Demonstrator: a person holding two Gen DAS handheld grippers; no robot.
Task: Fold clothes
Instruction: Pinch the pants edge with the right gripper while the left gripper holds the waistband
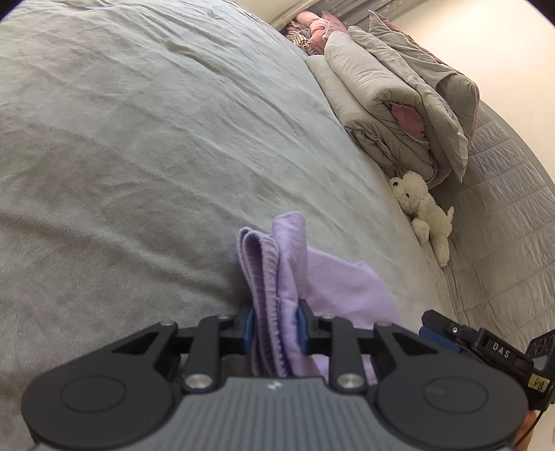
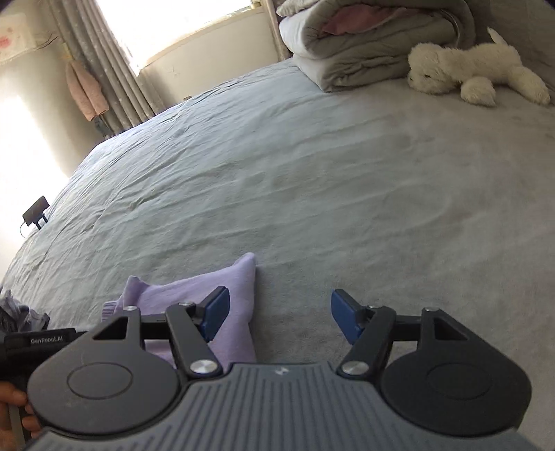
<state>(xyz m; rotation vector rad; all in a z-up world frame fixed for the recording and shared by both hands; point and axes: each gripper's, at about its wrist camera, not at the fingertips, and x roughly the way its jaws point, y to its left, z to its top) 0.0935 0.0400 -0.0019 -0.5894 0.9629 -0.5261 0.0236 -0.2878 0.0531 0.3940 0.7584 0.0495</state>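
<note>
on the grey bed (image 1: pixel 138 145), my left gripper (image 1: pixel 275 329) pinches a bunched fold of the lilac garment (image 1: pixel 277 263) between its blue pads (image 1: pixel 248 328), low in the centre of the left wrist frame; the ribbed edge of the cloth stands up above the jaws while the rest spreads flat on the sheet toward the lower right. in the lower right corner of that frame i can see part of my right gripper (image 1: pixel 437 329), just beside the cloth

from the right wrist view, my right gripper (image 2: pixel 280 312) stands spread over the bare sheet with nothing between its blue pads (image 2: pixel 341 308); the lilac garment (image 2: pixel 229 288) lies at lower left of centre, passing behind the left-hand finger. a hand (image 2: pixel 14 409) grips a handle at the bottom left edge

a white plush toy (image 2: pixel 475 69) lies at the upper right of that frame, beside a folded grey duvet (image 2: pixel 364 38) stacked at the top. curtains (image 2: pixel 100 59) and a bright window (image 2: pixel 166 24) fill the upper left, and a small dark device (image 2: pixel 34 211) sits at the bed's left edge
</note>
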